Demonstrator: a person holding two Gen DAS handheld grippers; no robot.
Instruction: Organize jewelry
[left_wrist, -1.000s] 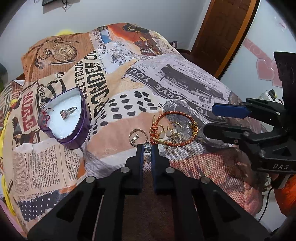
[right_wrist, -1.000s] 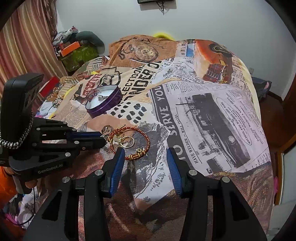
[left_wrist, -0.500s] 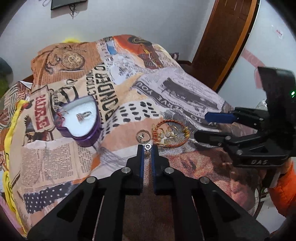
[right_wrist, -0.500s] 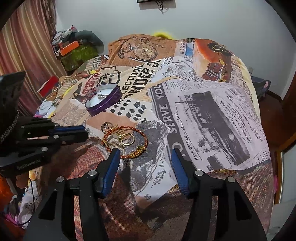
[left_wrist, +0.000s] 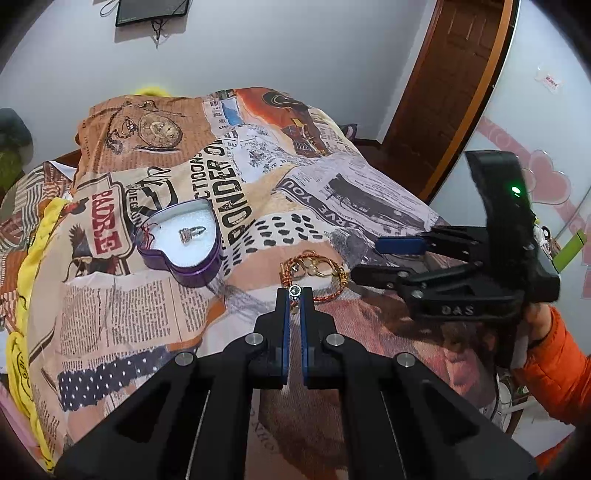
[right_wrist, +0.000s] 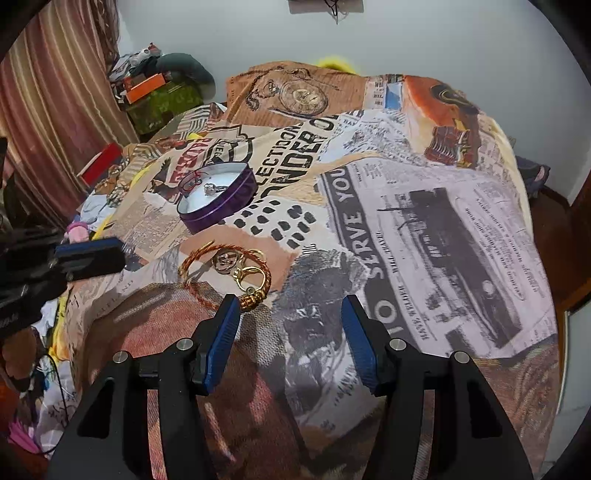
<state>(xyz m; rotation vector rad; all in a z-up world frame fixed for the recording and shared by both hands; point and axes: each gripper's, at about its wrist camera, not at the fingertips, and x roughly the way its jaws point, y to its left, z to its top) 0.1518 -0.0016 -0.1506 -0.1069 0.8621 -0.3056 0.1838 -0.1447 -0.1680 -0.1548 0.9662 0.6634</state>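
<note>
A newspaper-print bedspread (left_wrist: 122, 302) covered the bed. On it sat a purple heart-shaped tin (left_wrist: 181, 240) holding 1 ring (left_wrist: 190, 233). Nearer lay an orange braided bracelet (right_wrist: 207, 254) around some gold rings (right_wrist: 251, 275). The right gripper (right_wrist: 288, 314) hung with jaws apart and empty, having just widened. The left gripper (left_wrist: 294, 295) pinched a small stone ring (left_wrist: 295, 291) at its tips.
</note>
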